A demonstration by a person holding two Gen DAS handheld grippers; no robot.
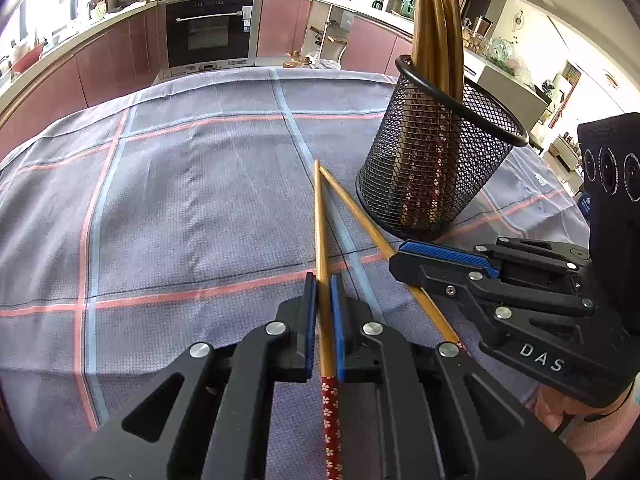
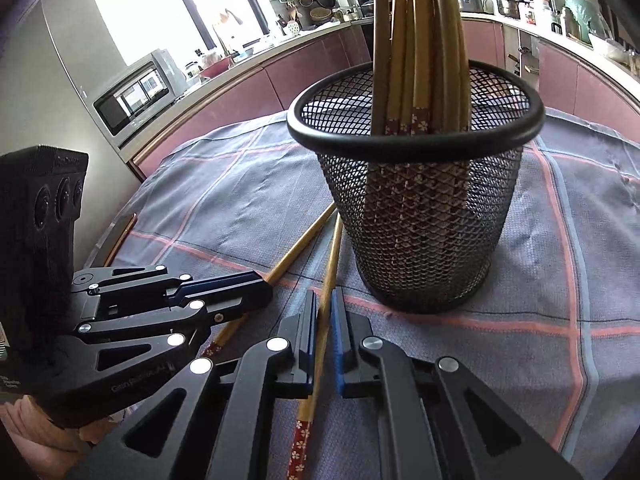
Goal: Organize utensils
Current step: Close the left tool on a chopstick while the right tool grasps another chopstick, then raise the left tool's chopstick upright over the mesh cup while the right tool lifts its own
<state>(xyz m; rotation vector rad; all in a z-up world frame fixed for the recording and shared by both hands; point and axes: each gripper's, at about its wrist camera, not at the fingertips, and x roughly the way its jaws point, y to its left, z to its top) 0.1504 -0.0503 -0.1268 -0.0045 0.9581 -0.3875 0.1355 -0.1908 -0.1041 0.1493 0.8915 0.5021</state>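
Left wrist view: the left tool point(image 1: 324, 292) is clamped on one bamboo chopstick with a red flowered end point(image 1: 323, 280) lying on the cloth-covered worktop point(image 1: 180, 200).

Right wrist view: the right tool point(image 2: 325, 312) pinches the second chopstick point(image 2: 334, 256) beside the black mesh cup point(image 2: 420, 240) — most chopsticks already stand inside, these two remain.

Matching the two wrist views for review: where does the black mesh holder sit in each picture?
Left wrist view: the mesh holder stands upper right, beyond the loose chopsticks.
Right wrist view: the mesh holder fills the centre, straight ahead, upright on the checked cloth.
Shared landmark: the bundle of chopsticks standing in the holder.
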